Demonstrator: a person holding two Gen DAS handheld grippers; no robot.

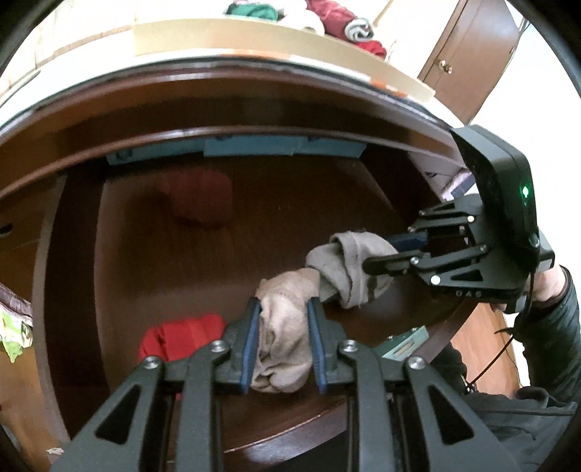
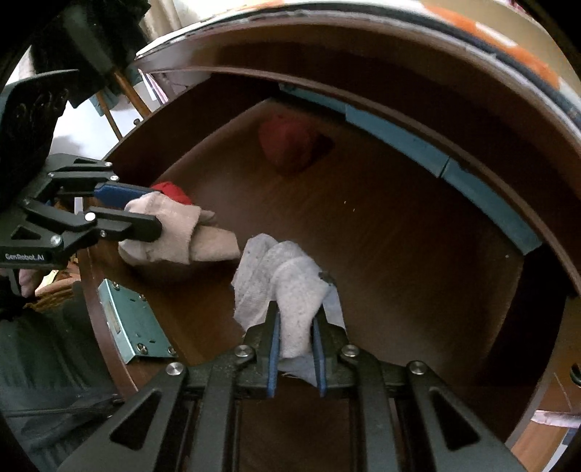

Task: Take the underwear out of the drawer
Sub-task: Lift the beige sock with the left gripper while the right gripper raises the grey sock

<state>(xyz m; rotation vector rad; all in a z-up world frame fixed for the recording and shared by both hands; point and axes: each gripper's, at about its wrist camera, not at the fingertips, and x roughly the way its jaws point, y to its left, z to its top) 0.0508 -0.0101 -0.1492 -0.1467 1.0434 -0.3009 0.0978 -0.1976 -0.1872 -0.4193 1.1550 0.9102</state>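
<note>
Cloth is clamped in both grippers inside the open wooden drawer (image 1: 120, 254). The left gripper (image 1: 284, 312) is shut tight on a bunched tan cloth (image 1: 283, 345), which is squeezed between the blue pads (image 1: 250, 348). In the right wrist view the same gripper (image 2: 145, 210) is seen from the side, with the tan cloth (image 2: 181, 236) sticking out past its tips. The right gripper (image 2: 295, 323) is shut tight on a pale grey cloth (image 2: 287, 290), and in the left wrist view it (image 1: 377, 254) is seen with the grey cloth (image 1: 345, 268) wrapped around its fingers. The two cloths are just beside each other near the front of the drawer; whether they touch cannot be told. How each cloth is shaped cannot be made out, since each is crumpled and partly hidden by the pads. A red cloth (image 1: 181, 337) lies on the drawer floor, partly hidden behind the left gripper. Farther back a dark red cloth (image 1: 199, 199) is blurred in shadow. A metal lock plate (image 2: 134, 323) is fixed to the drawer front. On top of the desk a pile of clothes (image 1: 337, 21) is cut off by the picture edge. A dark sleeve (image 1: 552, 326) is seen behind the right gripper.
</note>
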